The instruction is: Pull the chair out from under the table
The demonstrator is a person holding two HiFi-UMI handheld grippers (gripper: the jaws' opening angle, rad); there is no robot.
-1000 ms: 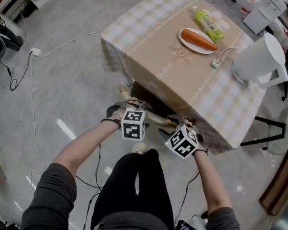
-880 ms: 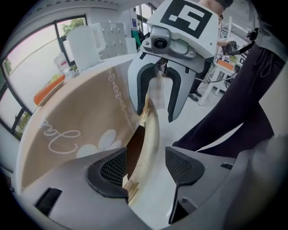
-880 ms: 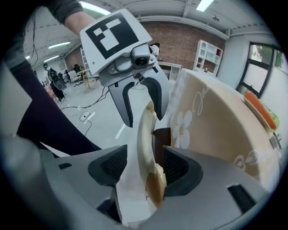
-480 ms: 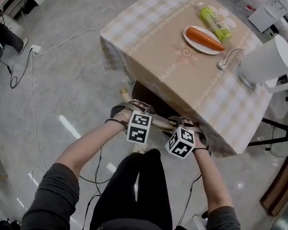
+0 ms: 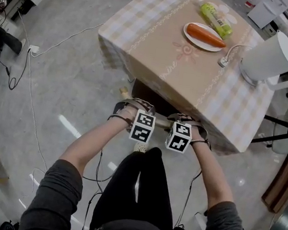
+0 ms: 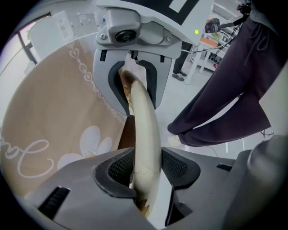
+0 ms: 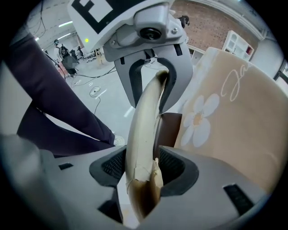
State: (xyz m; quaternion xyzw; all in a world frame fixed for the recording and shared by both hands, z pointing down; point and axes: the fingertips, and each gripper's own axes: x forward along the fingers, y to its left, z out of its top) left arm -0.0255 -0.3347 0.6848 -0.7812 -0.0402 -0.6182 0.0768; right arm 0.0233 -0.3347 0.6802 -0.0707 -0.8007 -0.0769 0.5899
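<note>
Most of the chair (image 5: 148, 93) sits tucked under the table (image 5: 160, 39), at twelve o'clock from the person, so the pull itself looks not yet begun; only the gripping seems done. Its cream top rail (image 6: 146, 134) is curved, its paint chipped to brown in places. The left gripper (image 6: 147, 168), at the rail's nine o'clock end, has just been closing and pinches it; the right gripper (image 7: 143, 167), toward three o'clock, pinches it too.
</note>
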